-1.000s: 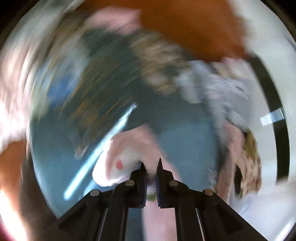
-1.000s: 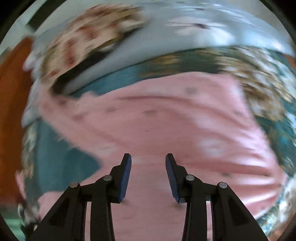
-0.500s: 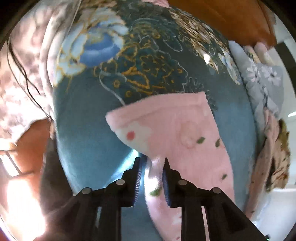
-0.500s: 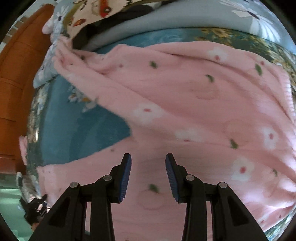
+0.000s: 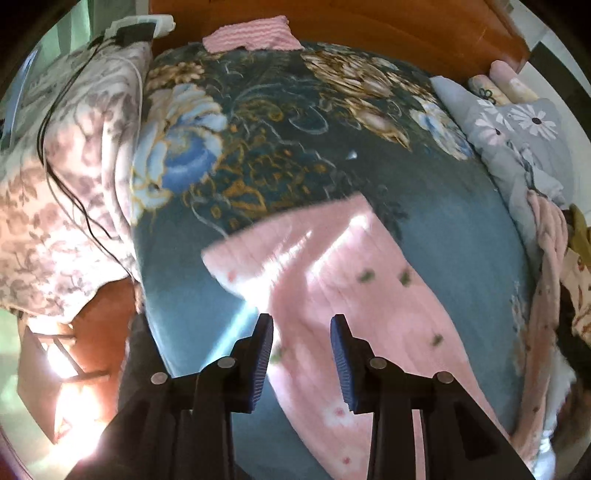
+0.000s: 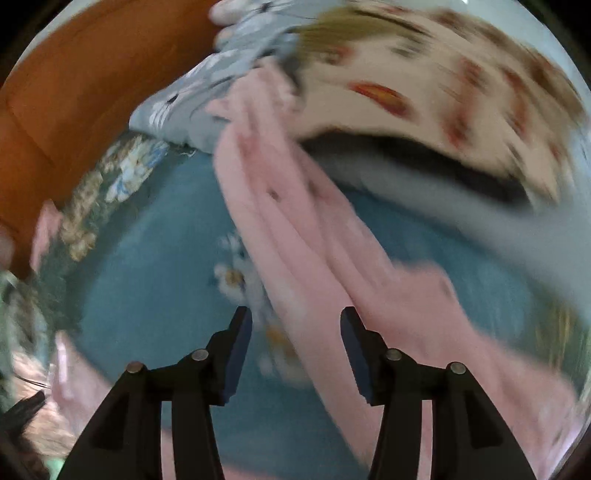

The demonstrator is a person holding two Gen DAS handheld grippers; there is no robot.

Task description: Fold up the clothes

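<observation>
1. Pink garment [image 5: 332, 295], fleecy with a small flower print, lies on the bed over a teal floral blanket [image 5: 258, 147]; its squared end points toward the far headboard [image 5: 369, 33], laid flat so it can take a fold.
2. Left gripper [image 5: 302, 354] points steeply down at the near part of the garment. Its fingers [image 5: 263, 354] are opening; pink fabric shows between them, but the pads do not press on it, so the cloth is released.
3. Right gripper [image 6: 295, 354] hangs over a bunched, ridged stretch of the same garment [image 6: 295, 236]. Its fingers [image 6: 238, 354] are likewise opening and grasp nothing; this view is blurred.
4. A heap of other laundry [image 6: 424, 85] sits at the far right, touching the garment's far end, probably awaiting its turn.
5. Judgement: the garment appears just laid out; the bunched side likely needs smoothing before the first fold.
</observation>
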